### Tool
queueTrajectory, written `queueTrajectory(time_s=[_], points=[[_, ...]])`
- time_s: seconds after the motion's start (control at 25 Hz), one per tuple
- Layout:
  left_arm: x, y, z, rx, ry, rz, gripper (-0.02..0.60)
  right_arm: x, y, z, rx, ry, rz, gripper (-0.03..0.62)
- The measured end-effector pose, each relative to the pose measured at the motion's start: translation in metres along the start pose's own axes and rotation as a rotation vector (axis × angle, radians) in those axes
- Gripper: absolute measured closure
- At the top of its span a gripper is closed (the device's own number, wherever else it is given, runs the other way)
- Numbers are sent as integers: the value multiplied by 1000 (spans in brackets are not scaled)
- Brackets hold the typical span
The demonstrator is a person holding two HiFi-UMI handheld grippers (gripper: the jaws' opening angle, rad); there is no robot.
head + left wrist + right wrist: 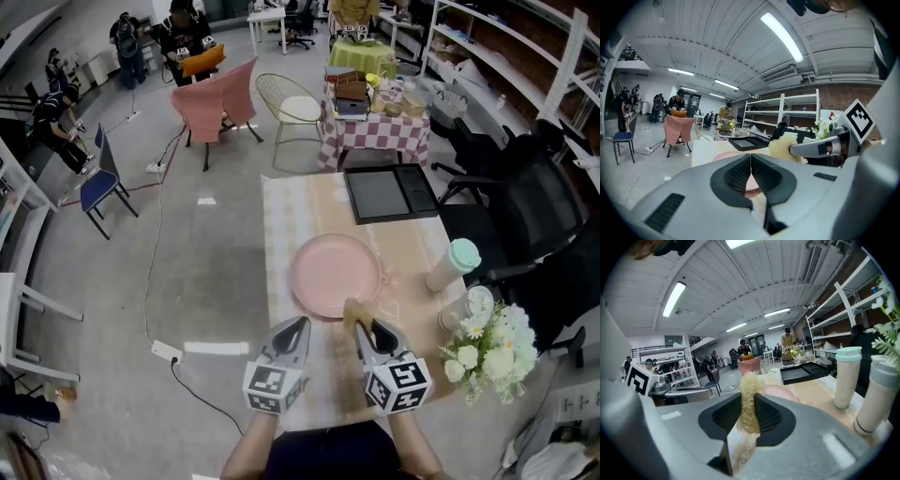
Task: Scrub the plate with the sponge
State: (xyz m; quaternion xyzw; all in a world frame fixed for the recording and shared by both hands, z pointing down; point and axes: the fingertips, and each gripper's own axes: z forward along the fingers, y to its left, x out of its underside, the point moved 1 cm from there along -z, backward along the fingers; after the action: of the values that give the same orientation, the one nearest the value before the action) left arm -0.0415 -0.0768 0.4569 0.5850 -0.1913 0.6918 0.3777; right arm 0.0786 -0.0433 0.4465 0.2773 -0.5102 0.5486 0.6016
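- The right gripper (pixel 749 403) has its jaws clamped on a pale yellow mesh sponge (pixel 750 381), which sticks up out of them in a frizzy tuft.
- In the head view the sponge (pixel 354 312) sits at the near rim of the pink plate (pixel 334 272); whether it touches the plate cannot be told.
- The left gripper (pixel 751 159) has its jaws pressed together with nothing between them. It hangs just beside the right gripper (pixel 368 330), off the plate's near-left edge.
- From the left gripper view the sponge (pixel 783 146) shows at the tip of the other gripper, with the plate (pixel 723 156) low behind the closed jaws.
- The plate lies flat in the middle of a table (pixel 281 211) under a beige patterned cloth.
- Beyond the plate lies a black tray (pixel 389 192).
- To the plate's right stands a tumbler with a mint-green lid (pixel 454 263) — upright, apart from the plate.
- Nearer the person on that side are a second lidded bottle (pixel 876 397) and a bunch of white flowers (pixel 487 345).
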Motion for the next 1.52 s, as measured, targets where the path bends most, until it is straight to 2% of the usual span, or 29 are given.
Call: queueTrajectory(time_s=[0.2,0.4,0.64,0.96,1.36,1.52], points=[[-6,4,10,-10,-8,-4,571,-17,-3,16,-27,4,-69,511],[-15,13,20,-55,-10,4,571,-31,-1,37,-64,12,-150,511],[-12,24,31,-94,1,-29,571,-45,2,63,-145,29,-216,511],[-8,35,55,-111,11,-45,571,-56,-6,100,-174,41,-287,511],[6,61,71,-149,41,-87,571,-41,-10,151,-223,120,-330,511],[14,70,75,-160,58,-101,571,-32,-10,166,-211,162,-423,511]])
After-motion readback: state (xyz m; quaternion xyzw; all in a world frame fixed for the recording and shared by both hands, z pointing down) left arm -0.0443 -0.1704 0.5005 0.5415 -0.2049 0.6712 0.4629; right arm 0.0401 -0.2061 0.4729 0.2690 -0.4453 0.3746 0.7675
